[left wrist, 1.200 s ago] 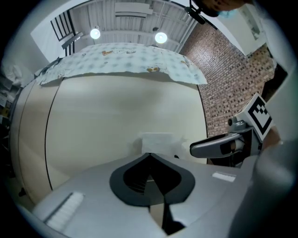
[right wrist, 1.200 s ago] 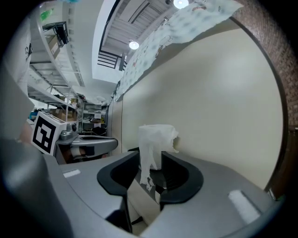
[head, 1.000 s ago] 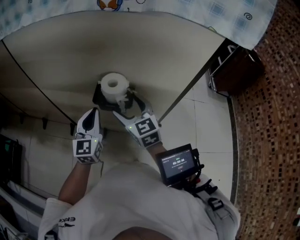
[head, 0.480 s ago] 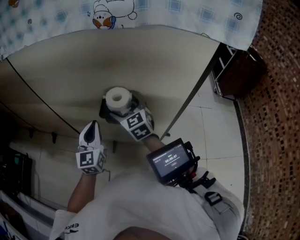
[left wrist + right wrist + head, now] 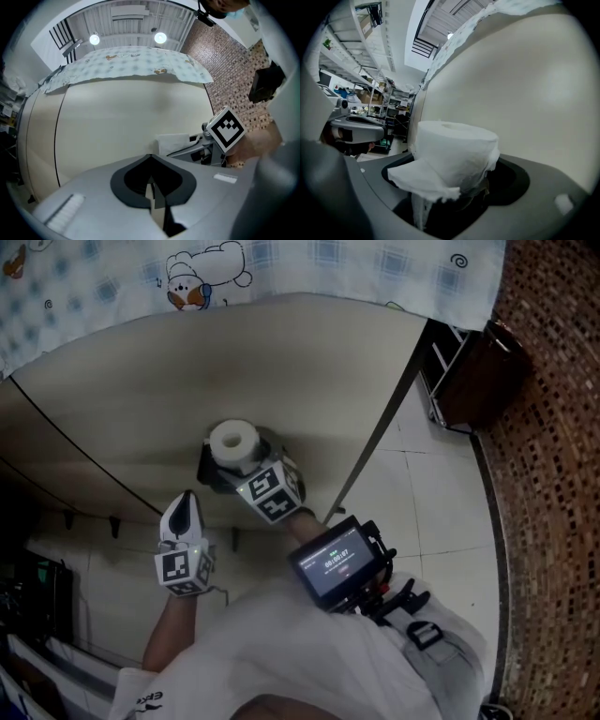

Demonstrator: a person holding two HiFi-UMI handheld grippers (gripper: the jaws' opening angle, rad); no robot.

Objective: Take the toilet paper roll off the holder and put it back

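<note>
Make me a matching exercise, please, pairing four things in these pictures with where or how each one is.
1 toilet paper roll
2 left claw
3 patterned cloth
4 small screen

A shut, empty
B lit up
C draped over the top of the beige panel
D on the black holder

Pairs: 1-D, 2-A, 3-C, 4-B
</note>
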